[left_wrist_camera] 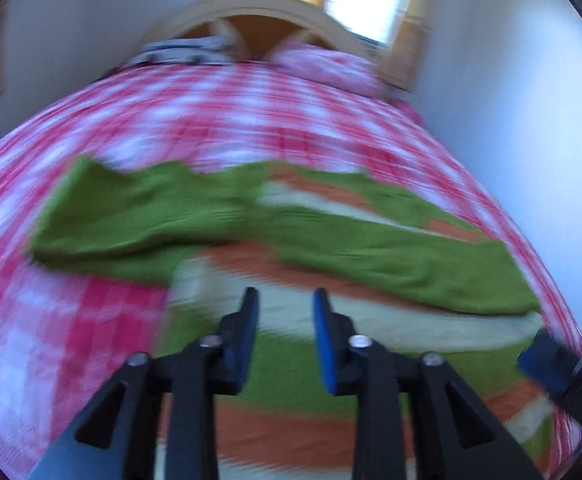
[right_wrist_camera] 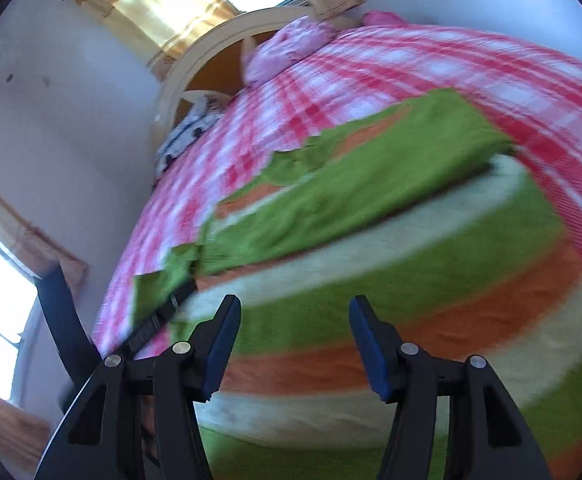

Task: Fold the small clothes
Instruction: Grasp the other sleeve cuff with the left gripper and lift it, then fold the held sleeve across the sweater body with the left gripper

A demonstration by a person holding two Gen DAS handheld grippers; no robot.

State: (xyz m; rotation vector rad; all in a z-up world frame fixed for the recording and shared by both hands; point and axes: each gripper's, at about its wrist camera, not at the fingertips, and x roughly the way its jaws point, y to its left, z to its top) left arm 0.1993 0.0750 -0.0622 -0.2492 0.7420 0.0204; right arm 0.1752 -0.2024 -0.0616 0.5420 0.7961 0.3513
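A small striped sweater (left_wrist_camera: pixel 291 392) in green, orange and cream lies flat on the pink checked bed. Its two plain green sleeves are folded across the body, one to the left (left_wrist_camera: pixel 131 220) and one to the right (left_wrist_camera: pixel 411 256). My left gripper (left_wrist_camera: pixel 285 296) hovers over the cream stripe near the lower body, open, with nothing between its blue pads. My right gripper (right_wrist_camera: pixel 295 304) is also open and empty above the sweater (right_wrist_camera: pixel 411 280) near its hem. Its blue-padded tip (left_wrist_camera: pixel 551 364) shows at the lower right of the left wrist view. Both views are blurred.
The checked bedspread (left_wrist_camera: pixel 211 120) runs back to a pink pillow (left_wrist_camera: pixel 323 64) and a curved wooden headboard (left_wrist_camera: pixel 251 8). A blue-and-white bundle of cloth (right_wrist_camera: pixel 187 132) lies by the headboard. White walls flank the bed, and curtained windows (right_wrist_camera: pixel 171 4) glare bright.
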